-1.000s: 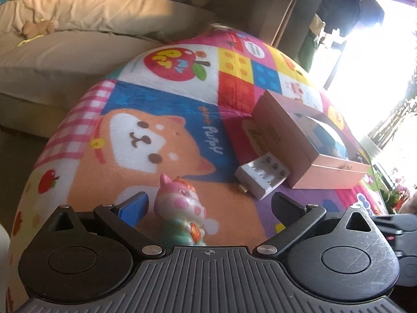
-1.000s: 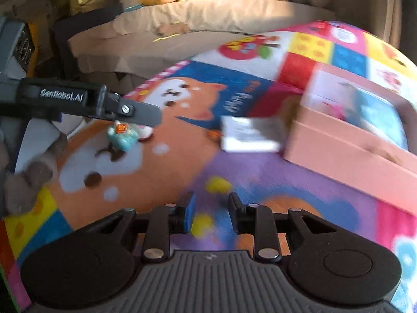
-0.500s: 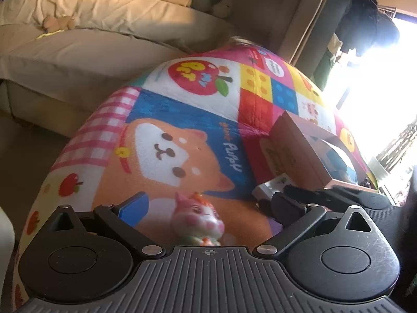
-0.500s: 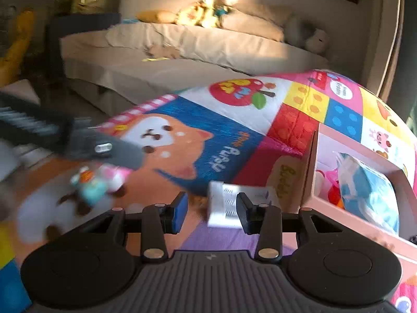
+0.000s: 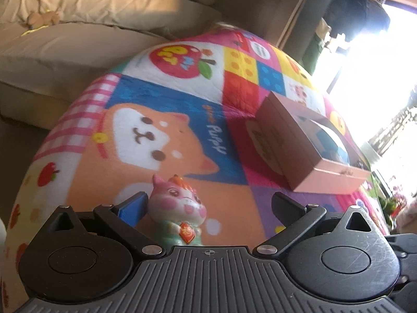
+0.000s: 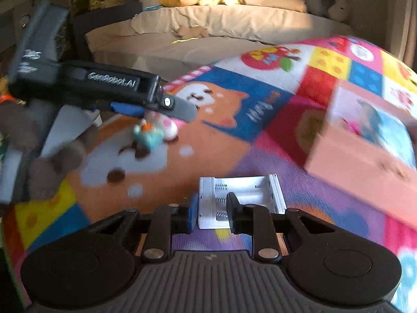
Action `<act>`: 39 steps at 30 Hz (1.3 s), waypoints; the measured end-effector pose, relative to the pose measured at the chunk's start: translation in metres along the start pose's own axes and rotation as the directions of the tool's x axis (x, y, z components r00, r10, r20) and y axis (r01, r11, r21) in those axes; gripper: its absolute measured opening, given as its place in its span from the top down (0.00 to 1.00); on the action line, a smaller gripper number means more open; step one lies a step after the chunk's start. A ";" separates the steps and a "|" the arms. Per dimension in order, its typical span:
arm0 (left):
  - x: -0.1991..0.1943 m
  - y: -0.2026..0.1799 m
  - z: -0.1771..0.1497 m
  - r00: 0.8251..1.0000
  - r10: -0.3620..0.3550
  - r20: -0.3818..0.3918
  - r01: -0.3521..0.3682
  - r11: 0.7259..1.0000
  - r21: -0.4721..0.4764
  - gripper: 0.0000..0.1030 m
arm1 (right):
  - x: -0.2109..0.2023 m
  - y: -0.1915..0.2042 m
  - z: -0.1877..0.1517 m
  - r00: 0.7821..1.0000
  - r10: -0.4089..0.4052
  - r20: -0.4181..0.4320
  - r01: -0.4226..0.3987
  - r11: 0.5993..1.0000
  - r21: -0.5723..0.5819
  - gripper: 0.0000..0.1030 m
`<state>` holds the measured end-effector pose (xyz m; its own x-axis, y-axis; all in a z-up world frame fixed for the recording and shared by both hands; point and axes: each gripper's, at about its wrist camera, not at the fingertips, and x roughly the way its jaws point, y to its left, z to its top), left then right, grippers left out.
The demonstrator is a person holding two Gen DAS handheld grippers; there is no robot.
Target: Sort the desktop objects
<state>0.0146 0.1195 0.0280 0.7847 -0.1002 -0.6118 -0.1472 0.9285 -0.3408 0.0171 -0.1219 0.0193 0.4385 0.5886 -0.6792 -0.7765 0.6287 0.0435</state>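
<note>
I am clamping my right tool [image 6: 210,212] on the ribbed white plastic battery case [image 6: 241,199], now lifted from beside the pink cardboard box [image 5: 307,154] at right. My left tool [image 5: 208,208], spread wide, is straddling the glossy piglet figurine [image 5: 178,208] on the fleecy counter [image 5: 166,96] cover, ungrasped.

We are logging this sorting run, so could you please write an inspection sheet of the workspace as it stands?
Surface: cartoon play mat, colourful patches.
Job's things: pig figurine upright between the open left gripper fingers; white battery charger clamped in the right gripper; pink box, open-topped, holding items.
Clutter: nothing seen.
Grippers: left open, blue pad beside the figurine; right shut on the charger.
Cables: nothing seen.
Surroundings: beige sofa with plush toys; bright window at right.
</note>
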 end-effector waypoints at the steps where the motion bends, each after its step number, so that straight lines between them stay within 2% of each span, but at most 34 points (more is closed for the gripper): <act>1: 0.002 -0.004 0.000 1.000 -0.005 -0.005 0.005 1.000 0.009 0.00 | -0.008 -0.007 -0.006 1.000 -0.022 0.002 0.022 0.999 0.026 0.78; 3: 0.008 -0.016 -0.001 1.000 -0.020 -0.019 0.021 0.999 0.033 0.00 | -0.022 -0.025 -0.018 0.995 -0.096 0.007 0.095 0.992 0.087 0.78; 6: 0.019 -0.038 -0.004 0.997 -0.050 -0.052 0.053 0.996 0.070 0.00 | -0.037 -0.054 -0.034 0.975 -0.220 0.018 0.214 0.960 0.182 0.78; 9: 0.022 -0.065 -0.010 0.986 -0.138 -0.093 0.149 0.981 0.128 0.00 | -0.052 -0.074 -0.046 0.951 -0.308 0.036 0.288 0.920 0.266 0.74; 11: 0.017 -0.079 -0.016 0.972 -0.203 -0.120 0.221 0.960 0.171 0.00 | -0.063 -0.080 -0.051 0.937 -0.343 0.070 0.308 0.902 0.304 0.64; 12: 0.013 -0.084 -0.020 0.967 -0.221 -0.126 0.243 0.950 0.197 0.00 | -0.069 -0.080 -0.054 0.924 -0.371 0.093 0.327 0.893 0.310 0.52; 14: 0.004 -0.090 -0.025 0.969 -0.216 -0.118 0.239 0.941 0.240 0.00 | -0.078 -0.080 -0.058 0.894 -0.429 0.129 0.376 0.874 0.307 0.30; 16: -0.007 -0.090 -0.029 0.978 -0.182 -0.107 0.205 0.938 0.279 0.00 | -0.082 -0.081 -0.061 0.877 -0.457 0.145 0.399 0.863 0.309 0.22; 20: -0.021 -0.082 -0.039 0.994 -0.054 -0.093 0.084 0.932 0.352 0.00 | -0.078 -0.079 -0.065 0.903 -0.411 0.123 0.359 0.881 0.307 0.06; 21: -0.022 -0.080 -0.042 0.995 -0.019 -0.093 0.052 0.931 0.362 0.00 | -0.075 -0.077 -0.066 0.909 -0.402 0.115 0.355 0.887 0.296 0.04; 25: -0.020 -0.063 -0.046 0.993 0.039 -0.115 0.001 0.944 0.329 0.00 | -0.067 -0.066 -0.066 0.928 -0.363 0.082 0.333 0.909 0.250 0.02; 28: -0.013 -0.053 -0.045 0.990 0.072 -0.118 -0.037 0.960 0.276 0.02 | -0.065 -0.061 -0.065 0.942 -0.329 0.061 0.304 0.917 0.257 0.00; 31: -0.007 -0.055 -0.043 0.990 0.067 -0.127 -0.032 0.965 0.260 0.23 | -0.063 -0.057 -0.067 0.956 -0.293 0.032 0.274 0.923 0.271 0.00; 37: 0.002 -0.081 -0.041 0.990 -0.032 -0.140 0.069 0.960 0.272 0.23 | -0.055 -0.052 -0.071 0.959 -0.285 -0.002 0.274 0.922 0.272 0.00; 39: 0.005 -0.091 -0.042 0.979 -0.103 -0.177 0.149 0.950 0.275 0.21 | -0.053 -0.054 -0.071 0.959 -0.282 -0.010 0.273 0.920 0.281 0.00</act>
<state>0.0066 0.0193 0.0262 0.6762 -0.2569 -0.6904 0.1429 0.9652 -0.2192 0.0034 -0.2228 0.0006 0.6350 0.3827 -0.6711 -0.4678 0.8818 0.0602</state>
